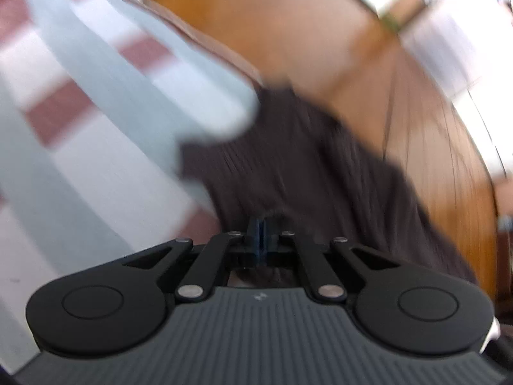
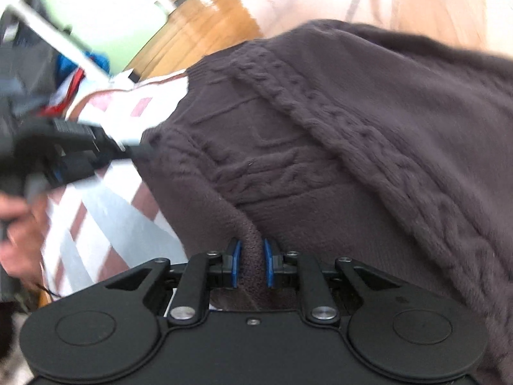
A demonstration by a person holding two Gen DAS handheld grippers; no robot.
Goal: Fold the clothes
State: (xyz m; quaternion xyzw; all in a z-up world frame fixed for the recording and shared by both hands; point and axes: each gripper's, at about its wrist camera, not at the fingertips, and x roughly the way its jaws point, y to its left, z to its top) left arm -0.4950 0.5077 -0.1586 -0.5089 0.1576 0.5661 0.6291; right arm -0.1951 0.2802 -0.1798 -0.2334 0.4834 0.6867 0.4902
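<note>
Both grippers were clamped on one dark brown cable-knit sweater (image 2: 336,147); the right gripper (image 2: 251,264) pinched a thick rolled edge between its blue-padded fingers (image 2: 268,266), while the left gripper (image 1: 260,240) had its fingers pressed together on a thinner bit of the same knit; the garment hung and draped above a red, white and grey checked cloth (image 2: 105,211) on the wooden worktop (image 1: 256,16). It looked soft, bulky, fairly heavy and stretchy, not slippery; I judged ribbed hems and seams the firmest places to hold, since loose knit would sag.
</note>
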